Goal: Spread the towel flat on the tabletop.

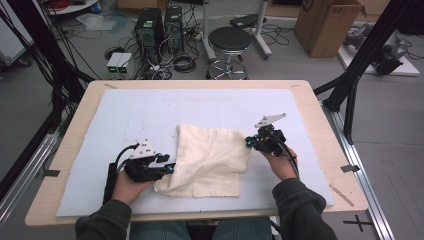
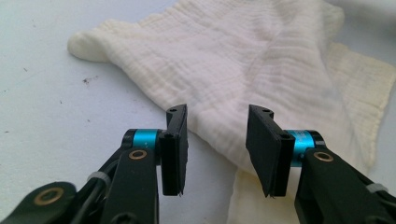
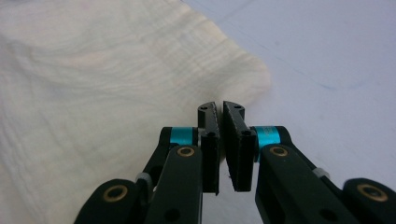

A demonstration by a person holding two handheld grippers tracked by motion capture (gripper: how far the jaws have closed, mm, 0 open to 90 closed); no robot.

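The cream muslin cloth [image 1: 210,160] looks light and limp (best pinched at a corner): left gripper [image 2: 217,149] jaws gape empty over its edge, right gripper [image 3: 220,144] jaws nearly closed on nothing.

My worktop [image 1: 320,130] is a pale wooden board, almost wholly covered by a light blue mat [image 1: 125,115]. On the mat, between my two sets of fingers, lies a cream cloth [image 1: 210,160], rumpled, its near corner folded over just ahead of my left fingers.
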